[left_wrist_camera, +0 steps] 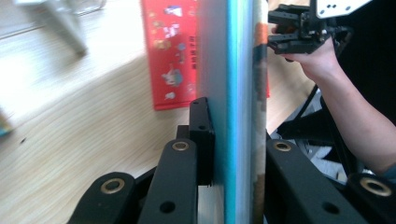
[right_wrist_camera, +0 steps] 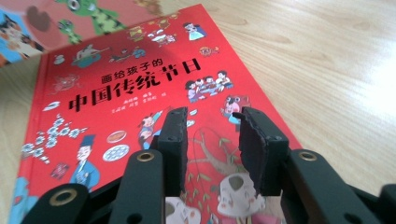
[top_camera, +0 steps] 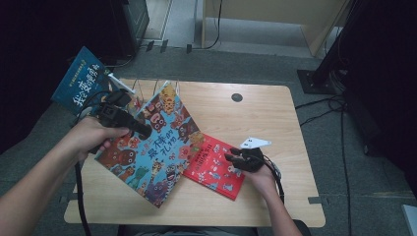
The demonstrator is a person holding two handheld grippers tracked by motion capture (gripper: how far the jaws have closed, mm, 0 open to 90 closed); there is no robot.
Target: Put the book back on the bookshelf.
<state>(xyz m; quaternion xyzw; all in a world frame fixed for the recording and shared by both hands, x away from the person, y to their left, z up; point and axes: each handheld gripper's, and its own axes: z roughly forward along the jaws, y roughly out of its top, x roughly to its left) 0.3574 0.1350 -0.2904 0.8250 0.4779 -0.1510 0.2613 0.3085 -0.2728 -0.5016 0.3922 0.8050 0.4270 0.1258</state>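
Grey carpet around a pale wooden desk [top_camera: 275, 123], with a wire book rack [top_camera: 140, 88] at its far left edge and a dark blue book [top_camera: 81, 78] standing at that corner; left gripper [top_camera: 129, 124] clamped on the edge of the big blue animal picture book [top_camera: 152, 147], lifted and tilted over the desk, lower corner near the front edge; same book seen edge-on [left_wrist_camera: 238, 93] between the pads in the left gripper view; right gripper [top_camera: 239, 158] held just above the red book [top_camera: 214, 167], jaws partly apart with nothing between them, red cover [right_wrist_camera: 116, 93] flat on the desk below; advisable to keep the squeeze firm near the spine so the large cover cannot swing or slip; better to carry it upright toward the rack, lining the bottom edge up with a slot before letting go; wise to keep the right gripper low and clear of the swinging corner, which overlaps the red book.
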